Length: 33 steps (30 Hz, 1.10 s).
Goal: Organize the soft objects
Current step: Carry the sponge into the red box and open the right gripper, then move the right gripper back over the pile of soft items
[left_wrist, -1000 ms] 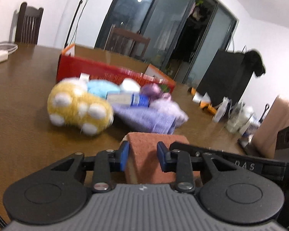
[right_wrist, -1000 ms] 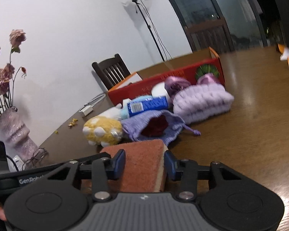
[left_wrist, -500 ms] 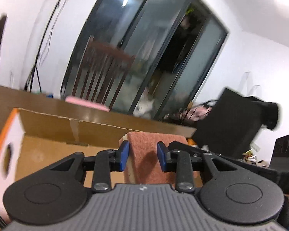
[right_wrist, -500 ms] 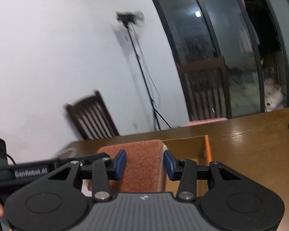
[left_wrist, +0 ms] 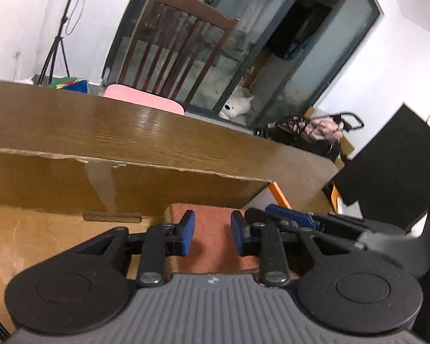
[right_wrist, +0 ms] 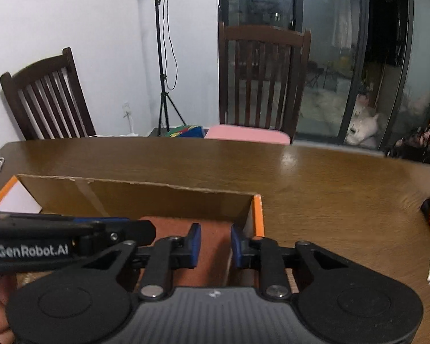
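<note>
Sponge [left_wrist: 212, 240], rust-brown, is now over the open cardboard box [left_wrist: 129, 189] on the desk [right_wrist: 301, 177]; a second ago it hung above the plush pile. Left gripper [left_wrist: 212, 236] clamps it; right gripper [right_wrist: 213, 246] is closing on it.

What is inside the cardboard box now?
Inside the cardboard box only the rust-brown sponge shows, between the fingers of both grippers. The grippers cover much of the floor.
</note>
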Tool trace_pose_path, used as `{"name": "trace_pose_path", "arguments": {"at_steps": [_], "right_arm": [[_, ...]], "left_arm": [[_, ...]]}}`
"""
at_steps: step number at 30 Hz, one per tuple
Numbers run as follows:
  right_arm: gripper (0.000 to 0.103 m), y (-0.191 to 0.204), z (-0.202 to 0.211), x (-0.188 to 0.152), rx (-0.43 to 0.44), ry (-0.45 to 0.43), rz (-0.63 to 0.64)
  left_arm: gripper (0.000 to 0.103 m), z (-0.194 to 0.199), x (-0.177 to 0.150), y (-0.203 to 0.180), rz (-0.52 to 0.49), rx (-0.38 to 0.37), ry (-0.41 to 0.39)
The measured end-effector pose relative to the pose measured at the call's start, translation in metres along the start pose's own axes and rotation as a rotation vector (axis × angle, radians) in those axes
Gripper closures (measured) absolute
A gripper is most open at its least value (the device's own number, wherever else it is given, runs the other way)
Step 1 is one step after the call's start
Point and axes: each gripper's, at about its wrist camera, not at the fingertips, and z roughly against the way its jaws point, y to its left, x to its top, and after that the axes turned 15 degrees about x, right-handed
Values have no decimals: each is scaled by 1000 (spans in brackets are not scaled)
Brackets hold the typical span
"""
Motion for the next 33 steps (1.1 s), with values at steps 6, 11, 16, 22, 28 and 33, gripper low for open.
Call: {"name": "trace_pose_path", "arguments": {"at_steps": [6,11,16,22,28,33], "right_arm": [[70,25,-15,4,-39,53,133],[56,29,18,7,-8,-16,108],[38,48,102,-1,29,-140,147],[21,62,200,-45,87,-262,131],[14,81,264,-119,139,-358,124],[11,100,299,-194,165,-404,127]], "left_arm": [[62,15,-9,10,68,-20,-24],[56,84,-4,-4,-61,83,-185],[38,184,-26,-6,-214,214,-363],[21,281,-90,-4,-310,437,-492],[8,349,-181,0,-245,468,-565],[3,378,-260,-2,-189,443,-574]]}}
